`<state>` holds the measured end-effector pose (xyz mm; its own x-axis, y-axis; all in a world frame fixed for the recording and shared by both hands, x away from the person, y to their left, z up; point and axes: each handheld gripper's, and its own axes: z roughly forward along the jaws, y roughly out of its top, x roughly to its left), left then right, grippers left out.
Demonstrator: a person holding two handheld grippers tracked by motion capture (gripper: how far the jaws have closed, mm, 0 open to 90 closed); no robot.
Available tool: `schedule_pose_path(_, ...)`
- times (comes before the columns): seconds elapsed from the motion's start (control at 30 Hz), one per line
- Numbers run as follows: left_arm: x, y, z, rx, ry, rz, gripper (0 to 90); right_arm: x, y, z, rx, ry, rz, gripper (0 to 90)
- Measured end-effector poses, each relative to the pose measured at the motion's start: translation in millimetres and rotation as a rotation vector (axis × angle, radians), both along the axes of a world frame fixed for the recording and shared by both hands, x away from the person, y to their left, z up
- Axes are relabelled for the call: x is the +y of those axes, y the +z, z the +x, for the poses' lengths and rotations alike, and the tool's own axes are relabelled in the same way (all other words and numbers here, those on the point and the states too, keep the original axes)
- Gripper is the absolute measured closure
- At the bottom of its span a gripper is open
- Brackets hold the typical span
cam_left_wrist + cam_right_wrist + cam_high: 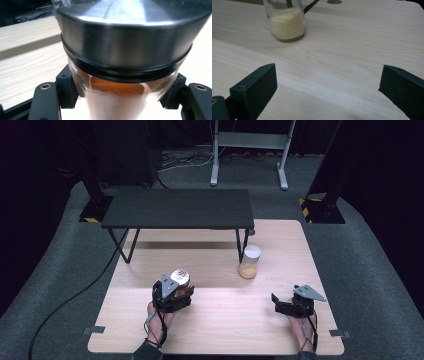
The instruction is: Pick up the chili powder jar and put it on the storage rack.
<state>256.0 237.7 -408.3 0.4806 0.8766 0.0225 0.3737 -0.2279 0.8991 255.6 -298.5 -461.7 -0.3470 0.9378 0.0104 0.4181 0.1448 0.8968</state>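
A fixed high camera looks forward and down over the pale wooden table [220, 320]. The left gripper camera sits very close, perhaps tilted; the right gripper camera looks low across that same tabletop.

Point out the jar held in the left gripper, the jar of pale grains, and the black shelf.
Held jar [130, 45], left gripper view, on its metal lid's side.
Grain jar [249, 266], high view, on its glass body.
Black shelf [180, 207], high view, on its top surface.
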Motion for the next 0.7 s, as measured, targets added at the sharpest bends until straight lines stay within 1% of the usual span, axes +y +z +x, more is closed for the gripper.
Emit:
schedule_pose_path(0.4,-2.3,6.7,12.9,0.0,-0.02,0.013,31.3,-0.8,-0.2,0.1,0.001,-0.003,0.006,0.0)
schedule_pose_path(0.7,-2.8,11.4,20.4,0.002,-0.022,0.016,31.3,-0.9,-0.3,0.0,0.0,-0.001,0.006,0.0)
